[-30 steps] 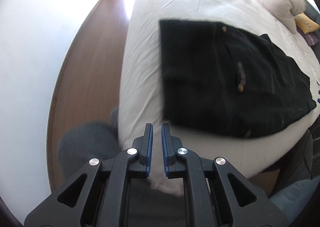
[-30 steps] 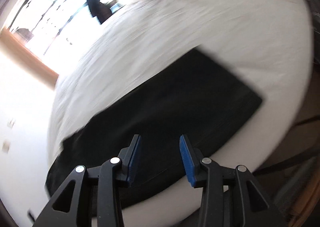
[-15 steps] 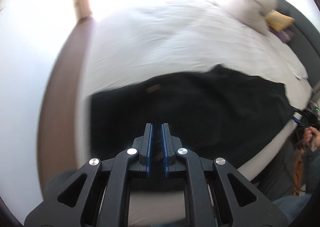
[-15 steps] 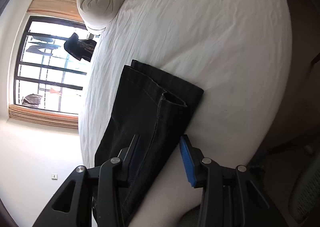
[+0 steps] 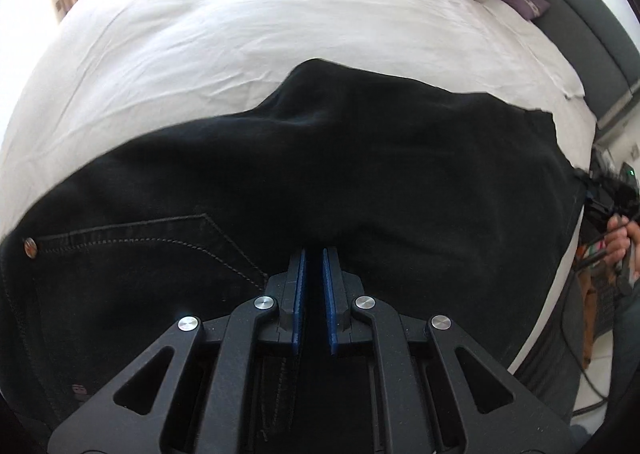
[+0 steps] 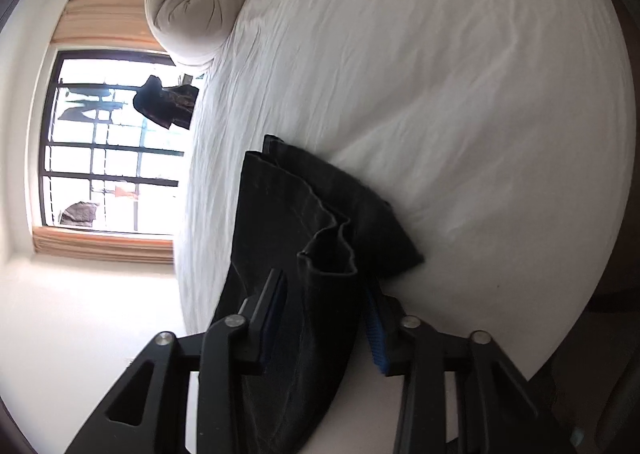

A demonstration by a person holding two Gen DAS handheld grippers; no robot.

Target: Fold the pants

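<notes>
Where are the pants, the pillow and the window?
pants (image 5: 400,174), left wrist view, middle of the black cloth
pillow (image 6: 188,2), right wrist view, its rolled beige side
window (image 6: 104,158), right wrist view, its barred glass

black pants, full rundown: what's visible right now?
The black pants look like dark denim and lie along the near edge of the white bed. A stitched back pocket and a metal rivet show at the waist end. The leg hems lie stacked, with the top one buckled up. The left gripper is nearly shut over the seat; the right gripper straddles the hem end, jaws open.
</notes>
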